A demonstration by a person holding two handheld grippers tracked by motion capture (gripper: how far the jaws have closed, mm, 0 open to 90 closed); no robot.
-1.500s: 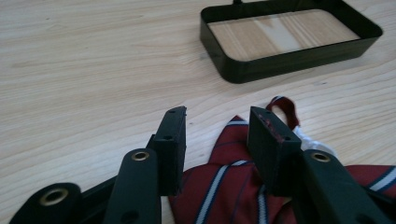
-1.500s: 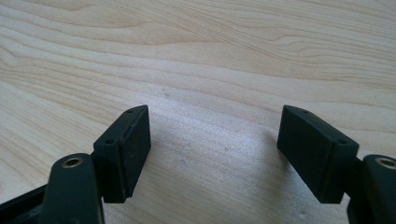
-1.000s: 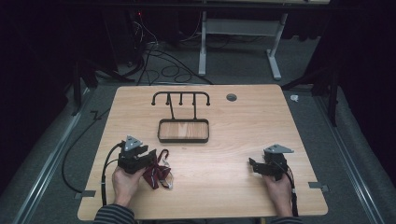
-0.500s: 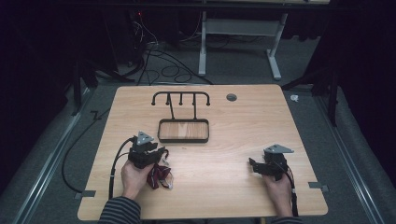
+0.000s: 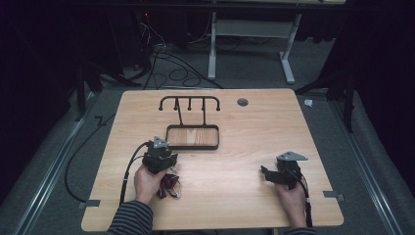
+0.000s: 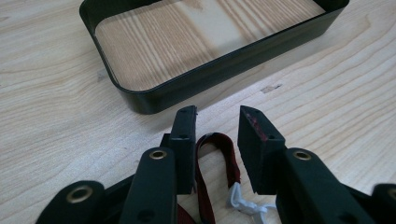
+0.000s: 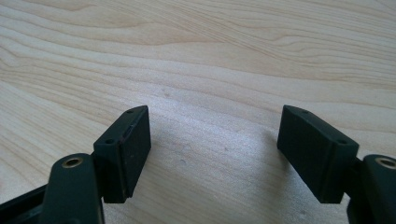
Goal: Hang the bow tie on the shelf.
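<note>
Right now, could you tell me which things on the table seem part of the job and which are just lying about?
Likely in use:
left gripper, jaws either side of the dark red strap
black tray, just ahead
rack with pegs

Idle:
right gripper, open over bare table

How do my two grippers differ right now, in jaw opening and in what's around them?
The left gripper has its jaws a narrow gap apart, while the right gripper has its jaws spread wide. A dark red strap loops between the left gripper's jaws; the right gripper has bare table between its jaws. The left gripper faces the black tray close ahead; the right gripper faces plain wood. Both sit low over the table, each in a hand.
</note>
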